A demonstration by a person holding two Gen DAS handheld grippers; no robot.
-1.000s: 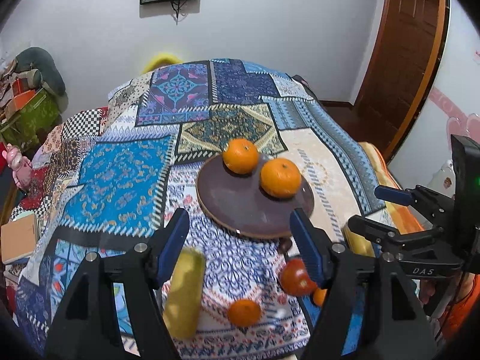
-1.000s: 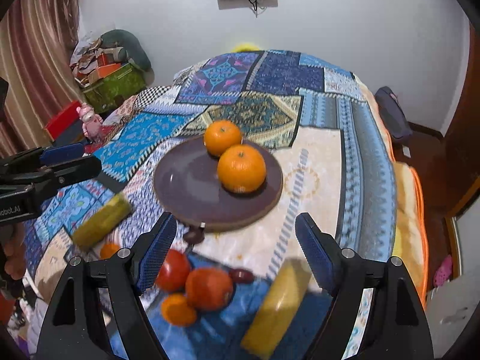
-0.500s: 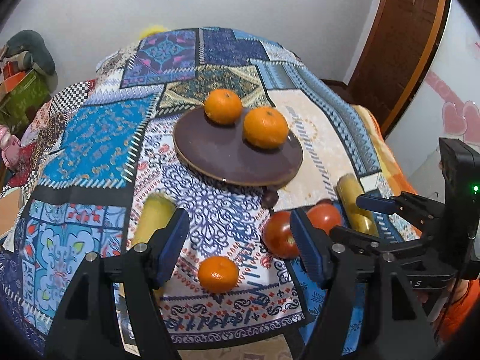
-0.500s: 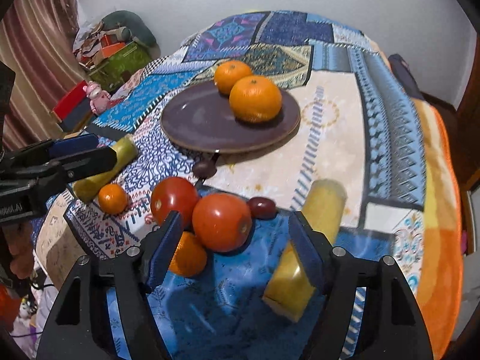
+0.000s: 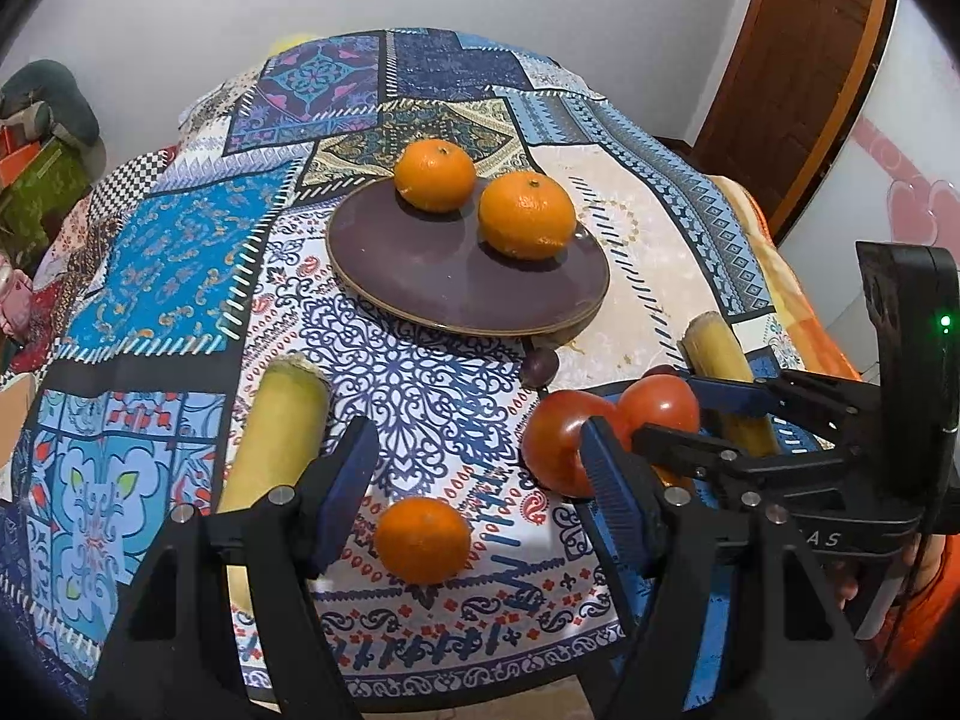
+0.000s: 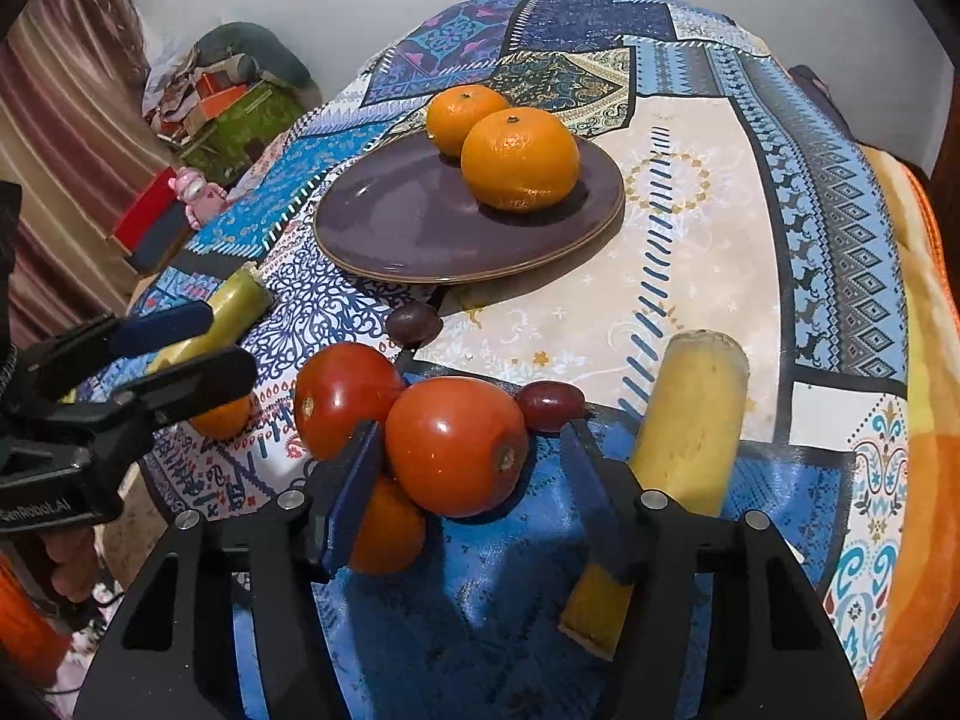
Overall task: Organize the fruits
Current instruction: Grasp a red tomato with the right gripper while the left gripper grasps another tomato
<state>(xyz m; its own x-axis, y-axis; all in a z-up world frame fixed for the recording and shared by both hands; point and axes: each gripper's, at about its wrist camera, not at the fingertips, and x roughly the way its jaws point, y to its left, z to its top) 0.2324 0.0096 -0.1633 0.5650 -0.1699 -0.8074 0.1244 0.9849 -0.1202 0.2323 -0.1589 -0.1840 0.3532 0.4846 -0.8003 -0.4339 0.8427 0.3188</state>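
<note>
Left gripper fingers apart, angled down; right gripper closing.

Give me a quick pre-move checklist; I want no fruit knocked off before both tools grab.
1. Small orange sits between the left tool fingers, untouched: ok.
2. Front tomato sits between the right tool fingers as its jaws are closing: ok.
3. Right tool pads pressing on the tomato: cannot tell.
4. Second tomato touches the front one and may roll: not ok.
5. Plate has bare room beside its two oranges: ok.
6. Tools clear of each other: ok.
</note>
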